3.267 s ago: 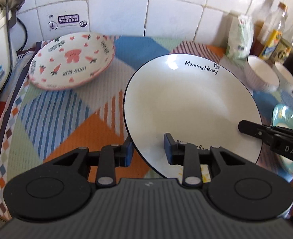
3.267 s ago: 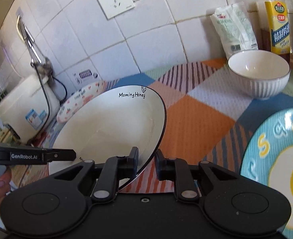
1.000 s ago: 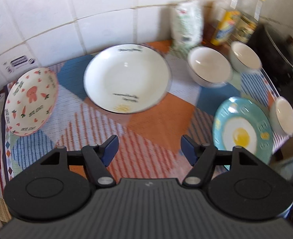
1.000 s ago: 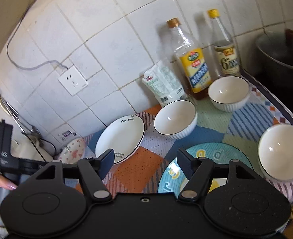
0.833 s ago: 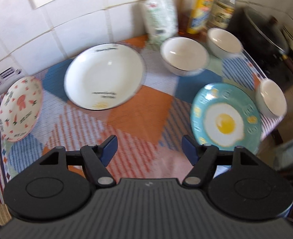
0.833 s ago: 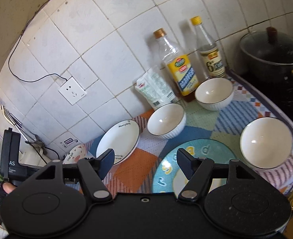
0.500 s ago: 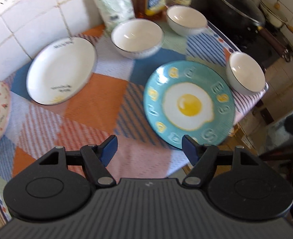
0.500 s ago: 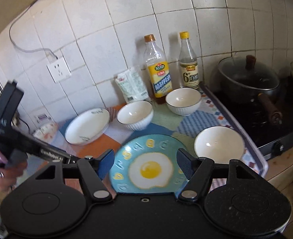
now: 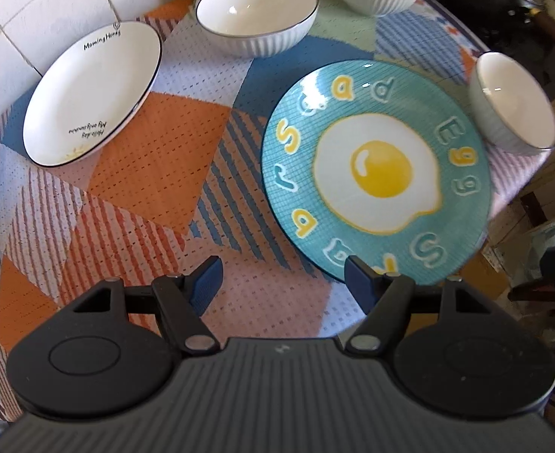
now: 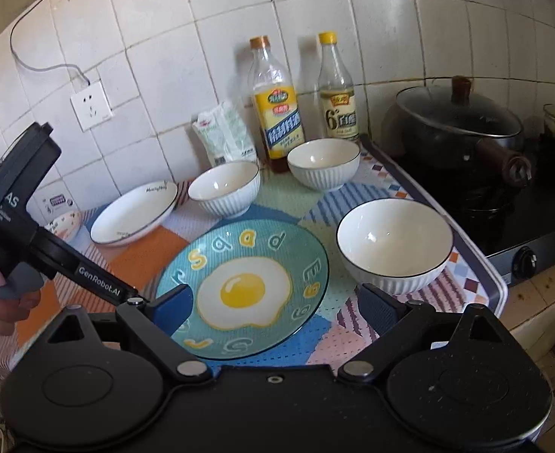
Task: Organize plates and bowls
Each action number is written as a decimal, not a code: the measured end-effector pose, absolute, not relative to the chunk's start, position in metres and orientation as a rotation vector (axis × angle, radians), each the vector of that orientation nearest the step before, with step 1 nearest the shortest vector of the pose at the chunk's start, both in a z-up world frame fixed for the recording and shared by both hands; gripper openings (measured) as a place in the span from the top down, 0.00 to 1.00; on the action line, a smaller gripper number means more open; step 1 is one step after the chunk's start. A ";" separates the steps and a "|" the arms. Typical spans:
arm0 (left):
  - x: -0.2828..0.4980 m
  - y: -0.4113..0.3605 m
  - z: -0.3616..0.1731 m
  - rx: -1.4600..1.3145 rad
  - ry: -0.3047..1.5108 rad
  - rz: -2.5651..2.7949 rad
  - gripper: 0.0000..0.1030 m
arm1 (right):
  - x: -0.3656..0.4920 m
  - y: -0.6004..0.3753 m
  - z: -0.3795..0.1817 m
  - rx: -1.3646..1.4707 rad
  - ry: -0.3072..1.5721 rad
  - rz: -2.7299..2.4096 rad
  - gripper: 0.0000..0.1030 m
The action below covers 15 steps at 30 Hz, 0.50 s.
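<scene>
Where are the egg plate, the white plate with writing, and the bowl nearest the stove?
egg plate [image 10: 243, 287], right wrist view, on the yolk.
white plate [image 9: 92, 87], left wrist view, on its bare middle.
bowl nearest the stove [image 10: 392, 247], right wrist view, inside the bowl.

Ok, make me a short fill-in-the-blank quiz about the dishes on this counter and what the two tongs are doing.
1. The teal plate has a fried ____ painted in its middle.
2. The count of white ribbed bowls on the patterned mat is ____.
3. Behind the bowls, ____ bottles stand against the tiled wall.
4. The right tongs are opening and hold ____; the left tongs are open too.

Missing words: egg; three; two; nothing
</scene>
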State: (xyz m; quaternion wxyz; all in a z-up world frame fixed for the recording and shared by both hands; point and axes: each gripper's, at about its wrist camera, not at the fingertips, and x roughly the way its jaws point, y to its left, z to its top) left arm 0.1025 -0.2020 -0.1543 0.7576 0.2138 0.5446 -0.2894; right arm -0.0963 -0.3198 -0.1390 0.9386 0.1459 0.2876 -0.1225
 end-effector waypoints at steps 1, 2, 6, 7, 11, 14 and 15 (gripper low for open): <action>0.104 -0.203 -0.160 0.467 1.182 -0.626 0.32 | -0.093 -0.321 -0.145 0.290 0.590 -0.250 0.06; 0.105 -0.204 -0.164 0.471 1.174 -0.624 0.32 | -0.090 -0.322 -0.152 0.282 0.590 -0.252 0.07; 0.110 -0.206 -0.176 0.439 1.159 -0.642 0.32 | -0.077 -0.331 -0.179 0.284 0.576 -0.258 0.11; 0.111 -0.207 -0.178 0.430 1.157 -0.644 0.32 | -0.074 -0.333 -0.184 0.290 0.575 -0.256 0.12; 0.112 -0.209 -0.183 0.420 1.118 -0.659 0.32 | -0.062 -0.339 -0.204 0.362 0.579 -0.243 0.33; 0.111 -0.208 -0.186 0.414 1.069 -0.669 0.32 | -0.056 -0.341 -0.213 0.411 0.593 -0.241 0.46; 0.111 -0.208 -0.187 0.413 1.061 -0.675 0.32 | -0.055 -0.342 -0.214 0.418 0.598 -0.242 0.48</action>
